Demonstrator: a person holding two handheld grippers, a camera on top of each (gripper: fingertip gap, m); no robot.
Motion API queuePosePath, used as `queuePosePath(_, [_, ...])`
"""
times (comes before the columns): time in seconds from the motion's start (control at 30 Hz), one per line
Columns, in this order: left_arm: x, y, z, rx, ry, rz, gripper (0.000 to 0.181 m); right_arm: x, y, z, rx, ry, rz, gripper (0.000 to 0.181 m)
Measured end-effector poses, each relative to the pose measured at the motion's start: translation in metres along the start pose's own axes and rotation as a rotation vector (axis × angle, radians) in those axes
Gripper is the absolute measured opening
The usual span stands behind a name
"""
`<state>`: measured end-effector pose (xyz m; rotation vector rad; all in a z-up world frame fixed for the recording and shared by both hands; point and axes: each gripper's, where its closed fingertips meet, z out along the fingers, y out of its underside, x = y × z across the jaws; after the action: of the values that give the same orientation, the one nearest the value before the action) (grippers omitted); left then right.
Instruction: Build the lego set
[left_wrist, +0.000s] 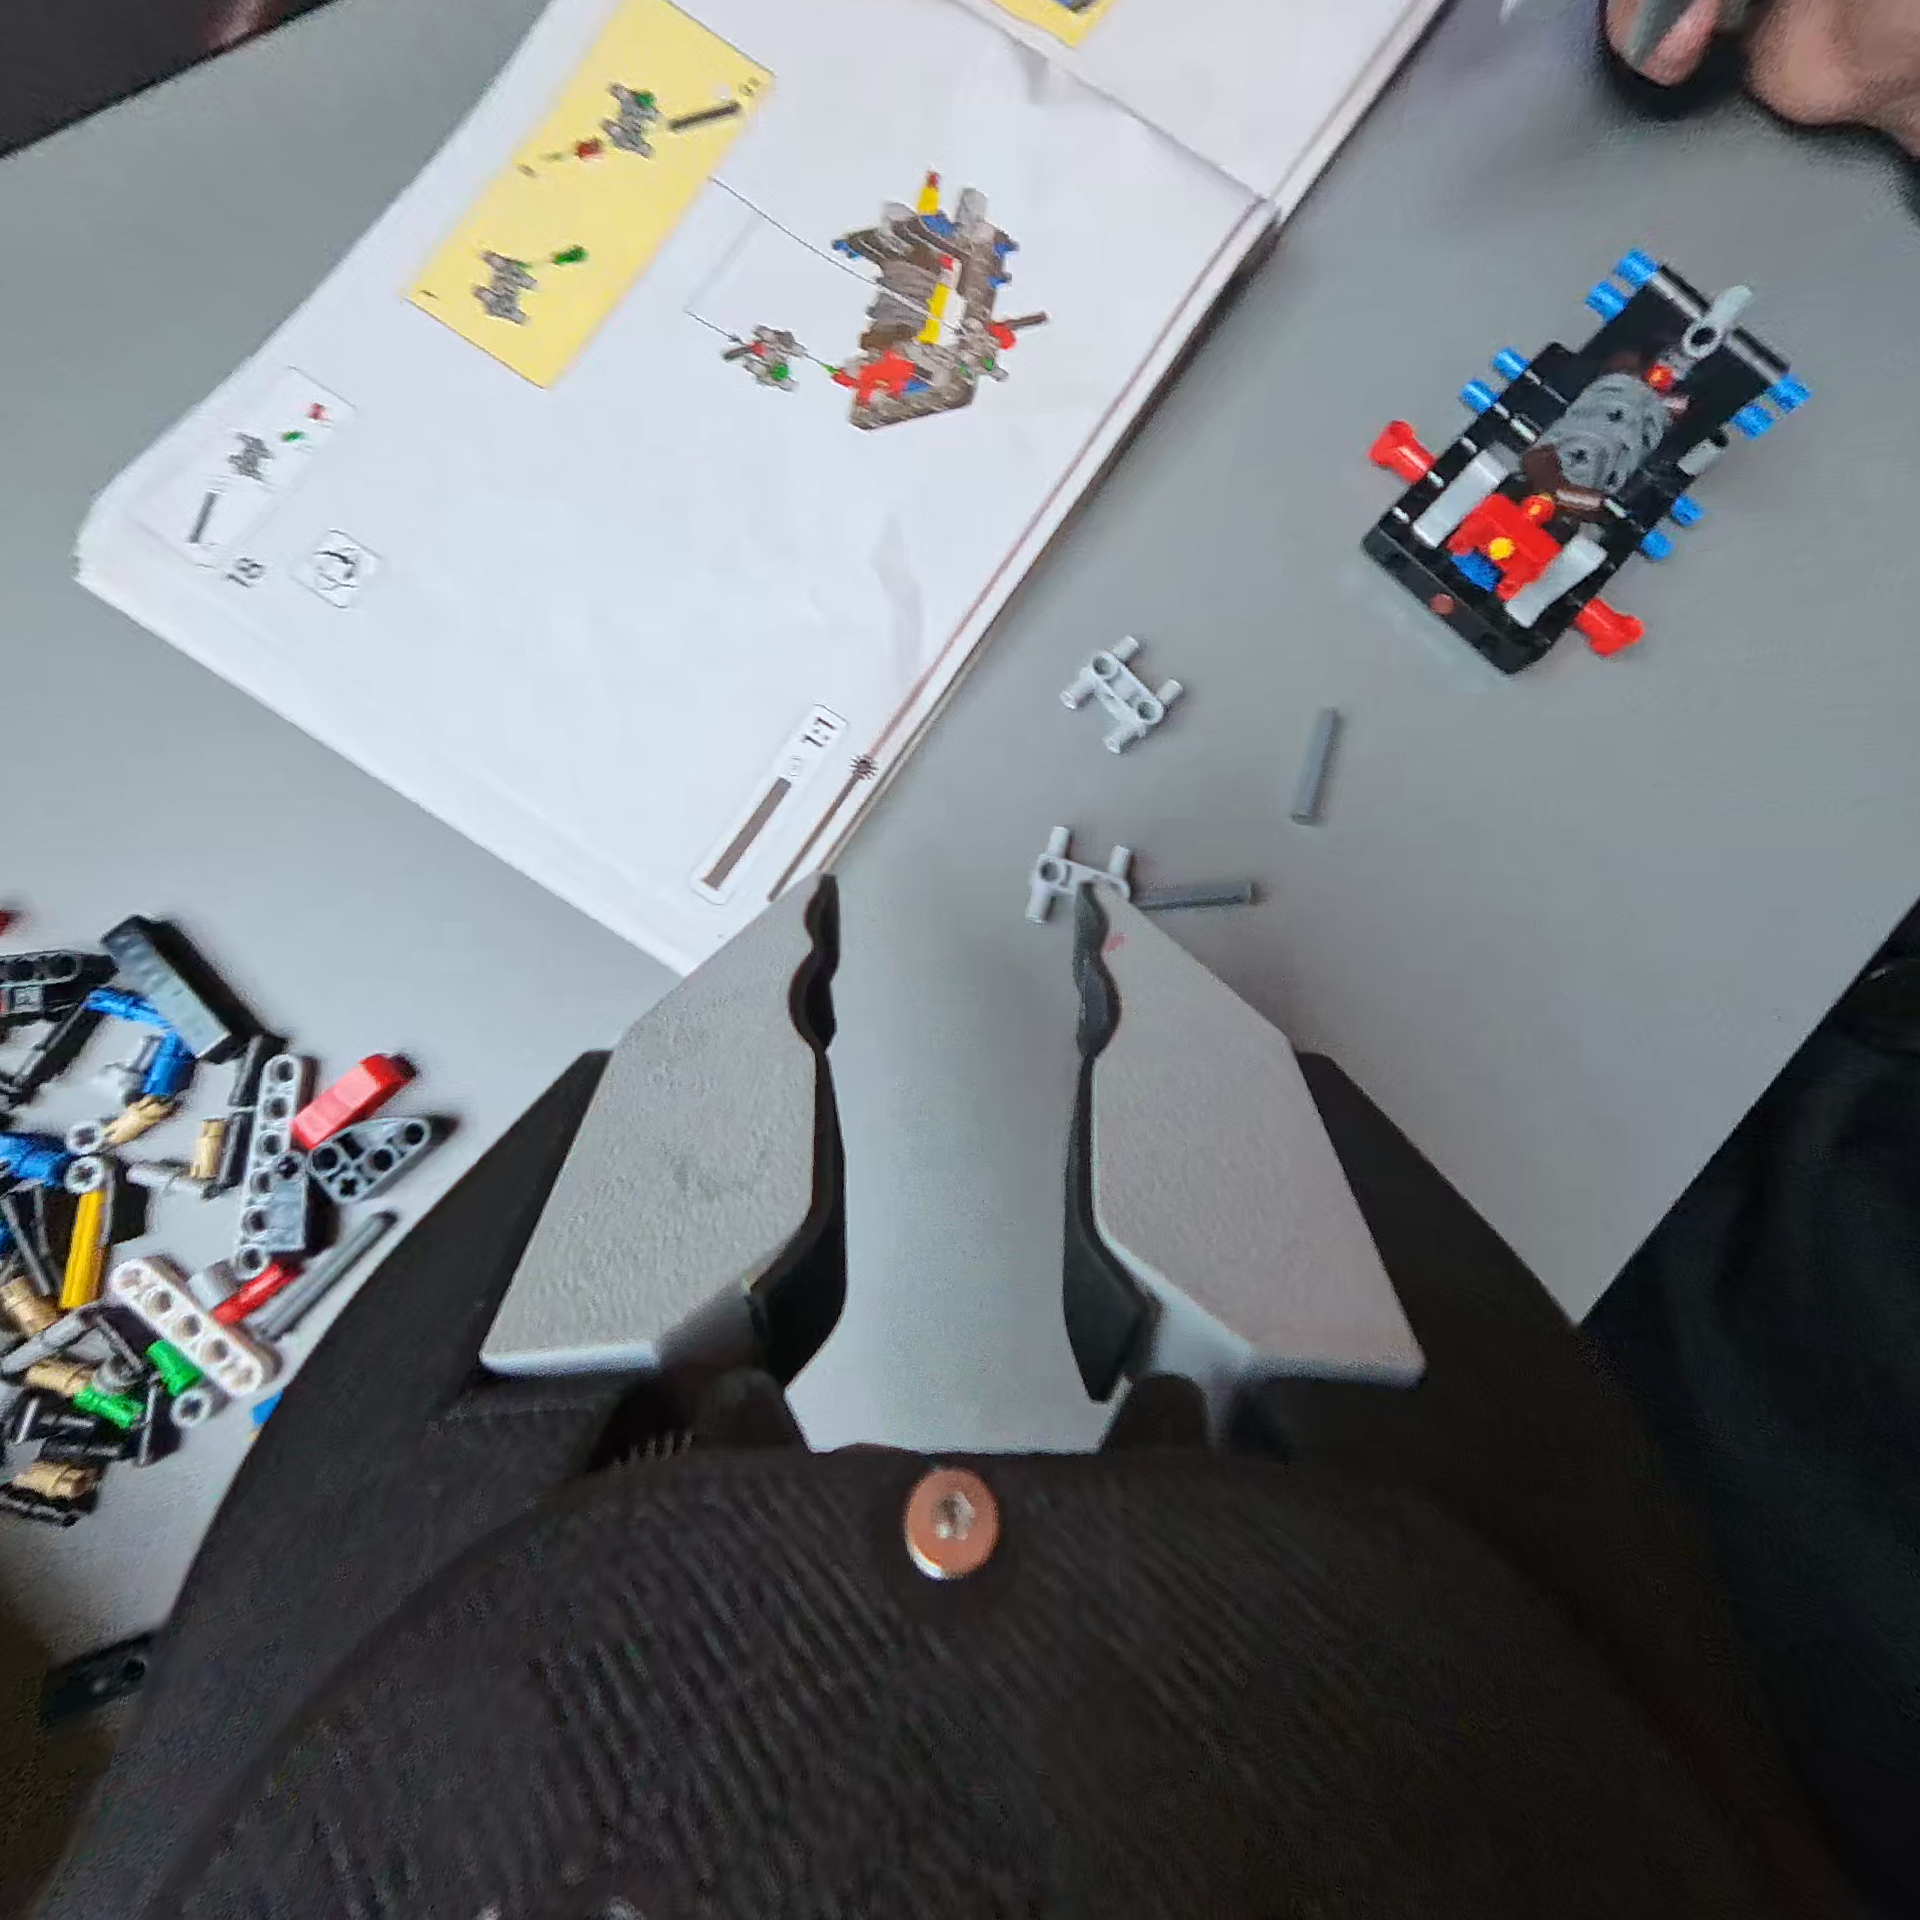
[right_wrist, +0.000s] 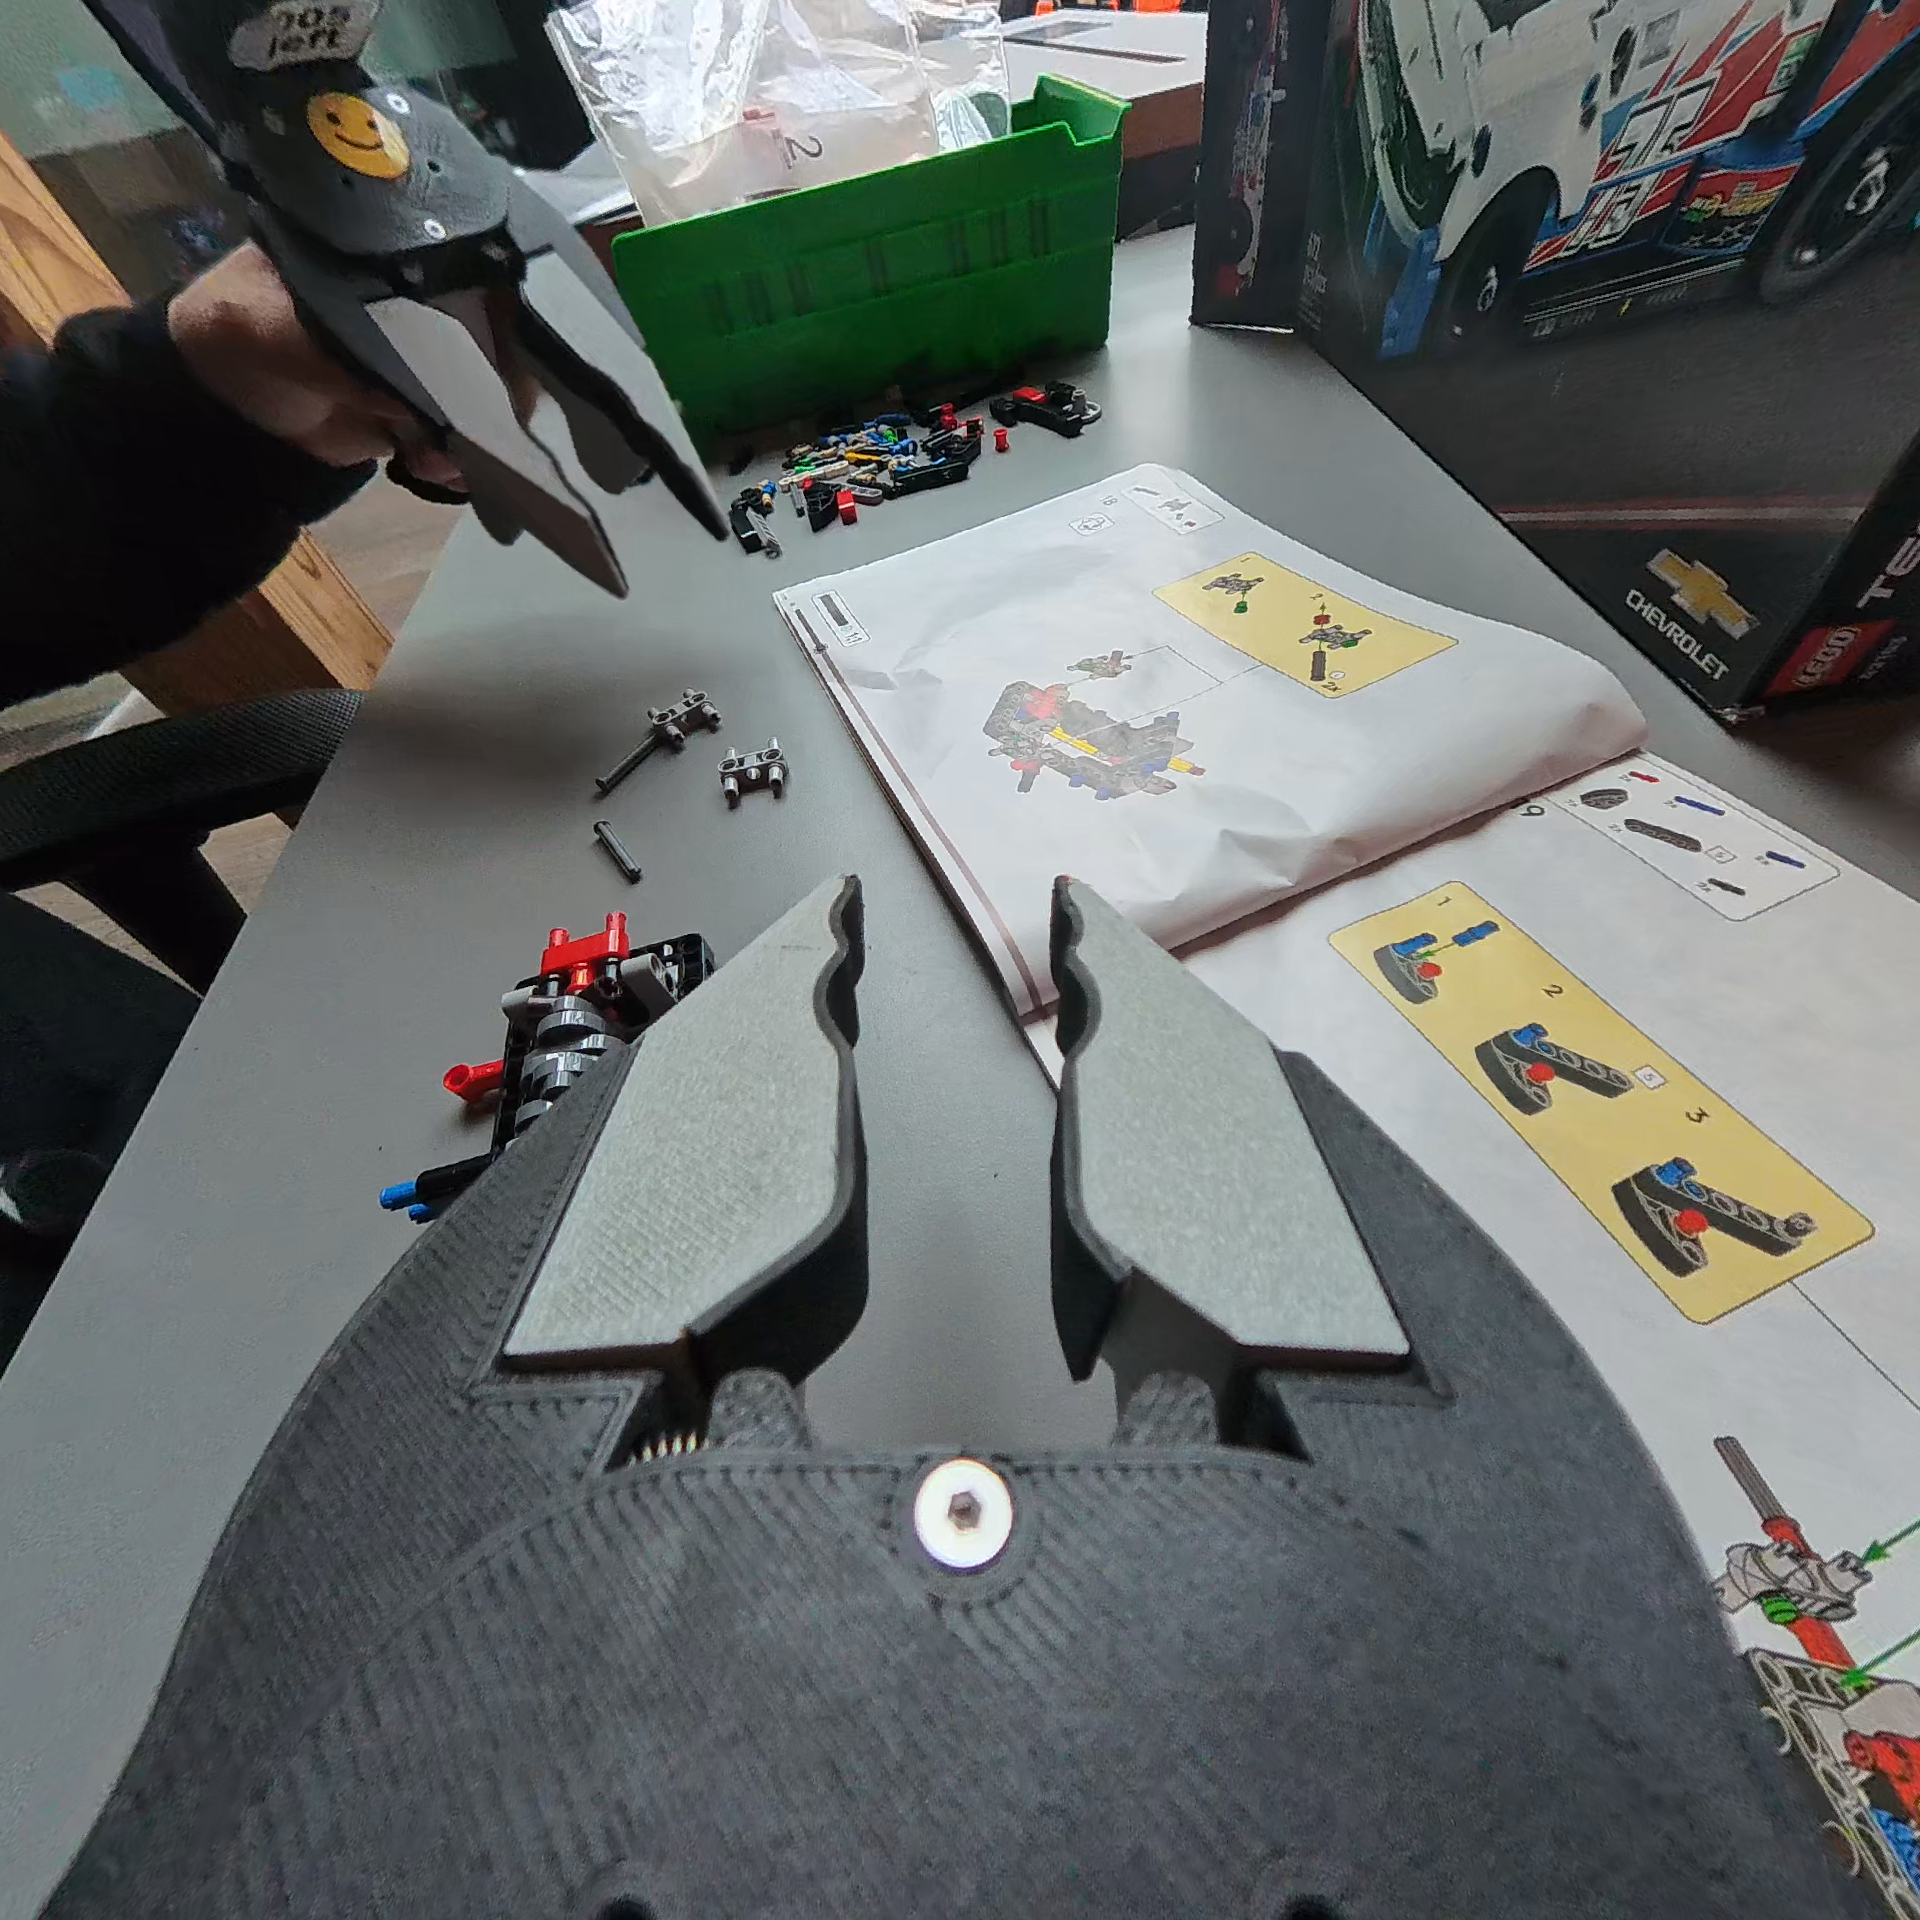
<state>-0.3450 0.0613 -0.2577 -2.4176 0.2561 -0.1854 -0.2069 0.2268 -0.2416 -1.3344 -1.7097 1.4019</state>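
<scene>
My left gripper (left_wrist: 956, 914) is open and empty, held low over the grey table. Its right fingertip is beside a light grey connector (left_wrist: 1075, 873) that has a dark axle (left_wrist: 1195, 896) next to it. A second connector (left_wrist: 1122, 691) and a loose axle (left_wrist: 1314, 767) lie just beyond. The partly built black, red and blue assembly (left_wrist: 1569, 468) sits further right. My right gripper (right_wrist: 956, 904) is open and empty above the table, with the assembly (right_wrist: 582, 1018) at its left finger. The left gripper (right_wrist: 665, 556) shows far off, above the connectors (right_wrist: 751, 772).
The open instruction booklet (left_wrist: 675, 416) lies left of the parts and also shows in the right wrist view (right_wrist: 1195, 707). A pile of loose pieces (left_wrist: 135, 1195) lies at the left. A green bin (right_wrist: 883, 270), a plastic bag (right_wrist: 769, 94) and the set's box (right_wrist: 1610, 312) stand at the back. A chair arm (right_wrist: 156, 769) is at the table's left edge. My hands' fingertips stand some 20 cm from each other. The loose axle (left_wrist: 1314, 767) lies some 10 cm from my left tips, 15 cm from my right tips. Seen from the right wrist view (right_wrist: 618, 845) as well.
</scene>
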Motion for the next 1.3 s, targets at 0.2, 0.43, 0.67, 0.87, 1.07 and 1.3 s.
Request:
queuePosePath(0.2, [0.002,-0.008,0.016,0.03,-0.036,0.069,0.037,-0.001,0.001,0.001,-0.009,-0.008,0.0,0.033])
queuePosePath(0.43, [-0.049,-0.107,0.018,0.398,-0.195,0.088,0.053,-0.004,-0.001,0.0,0.002,-0.004,-0.031,0.039])
queuePosePath(0.67, [-0.105,-0.112,0.022,0.58,-0.311,0.004,0.035,0.001,0.0,-0.001,-0.01,0.029,-0.06,0.045])
queuePosePath(0.87, [-0.123,-0.115,-0.019,0.706,-0.395,-0.037,0.032,0.007,0.011,0.009,-0.099,0.059,-0.094,0.044])
queuePosePath(1.07, [-0.125,-0.115,-0.022,0.73,-0.339,-0.103,0.037,0.014,0.019,0.018,-0.171,0.082,-0.109,0.043])
queuePosePath(1.3, [-0.127,-0.115,-0.023,0.743,-0.328,-0.137,0.046,0.012,0.027,0.023,-0.232,0.117,-0.183,0.038])
